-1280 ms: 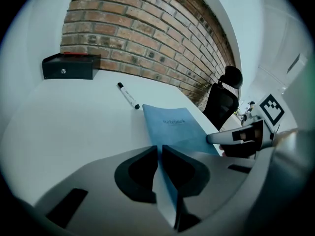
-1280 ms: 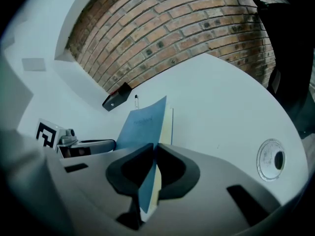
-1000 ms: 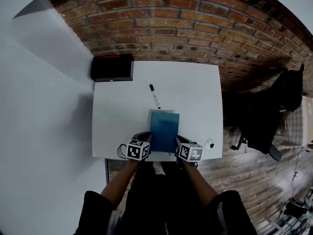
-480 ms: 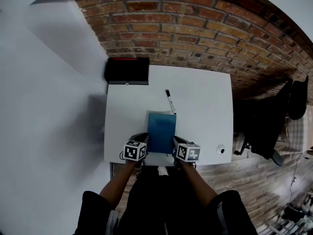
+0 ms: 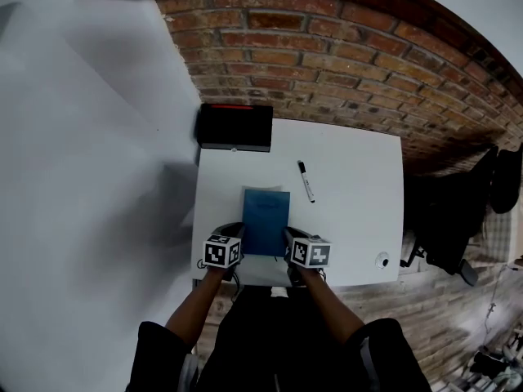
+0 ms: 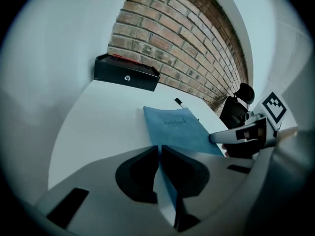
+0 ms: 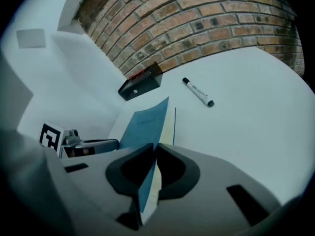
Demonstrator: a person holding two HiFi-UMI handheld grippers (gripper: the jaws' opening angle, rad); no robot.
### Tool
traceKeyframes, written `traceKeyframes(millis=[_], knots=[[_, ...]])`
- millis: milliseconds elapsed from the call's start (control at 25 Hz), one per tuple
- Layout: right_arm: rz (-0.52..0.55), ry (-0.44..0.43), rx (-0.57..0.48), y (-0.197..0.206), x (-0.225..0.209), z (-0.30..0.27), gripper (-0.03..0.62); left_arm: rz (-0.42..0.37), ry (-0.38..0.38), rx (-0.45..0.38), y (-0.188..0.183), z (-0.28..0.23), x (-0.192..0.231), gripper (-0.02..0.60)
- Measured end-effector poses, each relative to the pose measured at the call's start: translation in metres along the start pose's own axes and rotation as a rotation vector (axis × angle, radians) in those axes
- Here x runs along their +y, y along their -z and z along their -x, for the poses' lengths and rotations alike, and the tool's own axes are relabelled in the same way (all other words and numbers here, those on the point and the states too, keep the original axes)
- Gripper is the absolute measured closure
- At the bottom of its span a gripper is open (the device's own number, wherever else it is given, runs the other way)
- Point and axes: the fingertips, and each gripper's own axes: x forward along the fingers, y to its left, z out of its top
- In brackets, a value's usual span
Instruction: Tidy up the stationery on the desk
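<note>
A blue notebook (image 5: 265, 220) is held just above the white desk (image 5: 351, 219) near its front edge. My left gripper (image 5: 238, 237) is shut on its near left corner, and my right gripper (image 5: 288, 238) is shut on its near right corner. In the left gripper view the notebook (image 6: 181, 130) runs away from the jaws, cover up, and the right gripper (image 6: 219, 137) shows beyond it. In the right gripper view the notebook (image 7: 145, 123) stands between the jaws, pale page edges showing. A white marker with a black cap (image 5: 306, 180) lies right of the notebook. A black box (image 5: 234, 126) sits at the back left.
A brick wall (image 5: 343, 64) rises behind the desk and a white wall (image 5: 90, 178) closes the left side. A small round white object (image 5: 382, 260) lies at the desk's front right corner. A black chair (image 5: 458, 227) stands on the wooden floor to the right.
Both grippers have carried the notebook leftwards across the desk. It lay right below the marker before and is now left of it, nearer the black box.
</note>
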Motion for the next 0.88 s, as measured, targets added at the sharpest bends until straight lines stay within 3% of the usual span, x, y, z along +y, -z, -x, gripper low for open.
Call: traceKeyframes(millis=[160,360,560,880], knots=[[0.022,-0.002,0.012,-0.003,0.015,-0.014,0.554,-0.002,0.033,-0.013,-0.007,0.005,0.007,0.568],[-0.004,0.098,0.019,0.001,0.007,-0.022,0.557,-0.064,0.053,0.025,-0.004,-0.005,-0.003,0.568],[-0.012,0.09,0.08,0.011,0.003,-0.029,0.556,-0.077,0.014,0.031,0.003,-0.009,0.008,0.566],[0.017,0.068,0.091,0.017,-0.006,-0.036,0.556,-0.066,-0.004,0.055,0.008,-0.015,0.008,0.566]])
